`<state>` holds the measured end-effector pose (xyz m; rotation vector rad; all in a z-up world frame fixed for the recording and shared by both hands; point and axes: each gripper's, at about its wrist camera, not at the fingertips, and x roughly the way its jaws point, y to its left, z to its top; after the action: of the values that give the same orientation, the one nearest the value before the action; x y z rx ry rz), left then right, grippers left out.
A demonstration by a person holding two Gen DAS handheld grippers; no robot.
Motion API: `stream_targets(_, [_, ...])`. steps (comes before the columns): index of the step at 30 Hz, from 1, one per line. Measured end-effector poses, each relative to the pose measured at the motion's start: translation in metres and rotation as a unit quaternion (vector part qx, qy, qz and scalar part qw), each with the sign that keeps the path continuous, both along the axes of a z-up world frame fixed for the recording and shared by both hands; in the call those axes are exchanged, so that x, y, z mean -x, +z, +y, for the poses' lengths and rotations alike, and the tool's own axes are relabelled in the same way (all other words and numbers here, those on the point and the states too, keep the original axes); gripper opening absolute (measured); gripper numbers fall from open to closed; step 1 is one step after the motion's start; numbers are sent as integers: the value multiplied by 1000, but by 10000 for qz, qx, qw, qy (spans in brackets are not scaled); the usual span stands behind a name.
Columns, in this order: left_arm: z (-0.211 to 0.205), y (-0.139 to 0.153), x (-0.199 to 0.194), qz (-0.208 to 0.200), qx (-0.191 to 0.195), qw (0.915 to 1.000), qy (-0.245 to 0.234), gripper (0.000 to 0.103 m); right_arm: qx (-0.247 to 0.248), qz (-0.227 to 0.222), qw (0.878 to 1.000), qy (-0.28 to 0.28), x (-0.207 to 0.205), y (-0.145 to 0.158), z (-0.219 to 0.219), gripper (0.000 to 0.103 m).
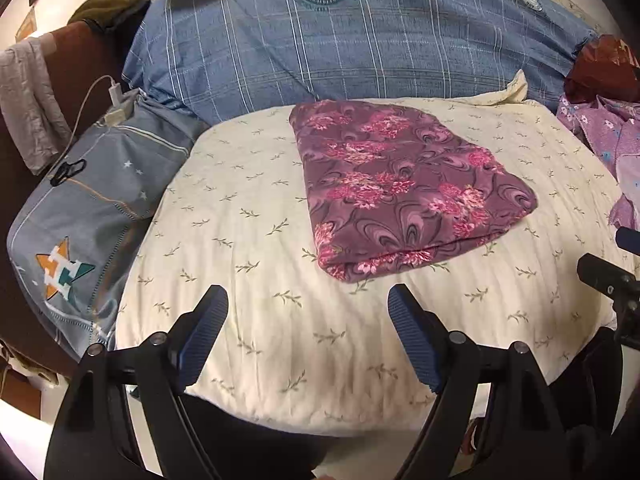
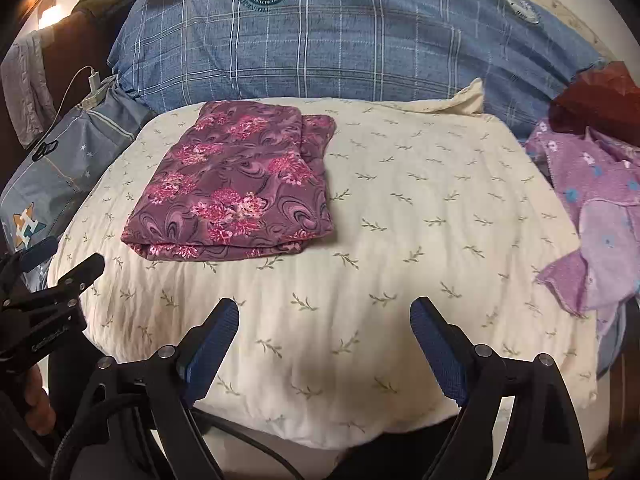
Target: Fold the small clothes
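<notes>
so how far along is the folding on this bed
Done: the maroon floral garment lies folded flat on the cream quilt. In hand: nothing, since the left tongs and right tongs are open and empty. Left: the lilac flowered clothes sit crumpled at the right edge.

Purple-maroon fabric garment printed with pink flower clusters and swirls: folded into a flat, roughly rectangular stack, its layered fold edges facing the near side, lying on the cream leaf-sprig bedcover. Lilac knit garment with small blue and white flowers: unfolded, crumpled in a heap at the bedcover's right edge, well apart from the folded piece.
</notes>
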<state>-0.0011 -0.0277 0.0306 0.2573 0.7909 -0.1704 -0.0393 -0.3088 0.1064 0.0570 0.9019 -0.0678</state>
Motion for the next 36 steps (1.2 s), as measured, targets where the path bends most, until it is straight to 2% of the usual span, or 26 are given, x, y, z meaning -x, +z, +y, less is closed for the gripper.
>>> stream_targets(3, [0,5,11,-103,40,9999,-50,83,-43,-55,10000,14,15,11,-1,88])
stream_targets(9, [1,8,26,-36,248,9994,-225,83,276,-206,9994,31,36,18,8,88])
stream_targets(16, [0,0,31,303,363,9982,-355,83,85,-199,9997,-62,46,20,-2,88])
stream_targets(22, [1,5,34,262,473,9979,-366,83,46,-154,9998,-104,45,20,-5,88])
stream_targets(36, [-6,2,39,157,147,9982,-558,83,609,134,9980,58,33,15,-6,88])
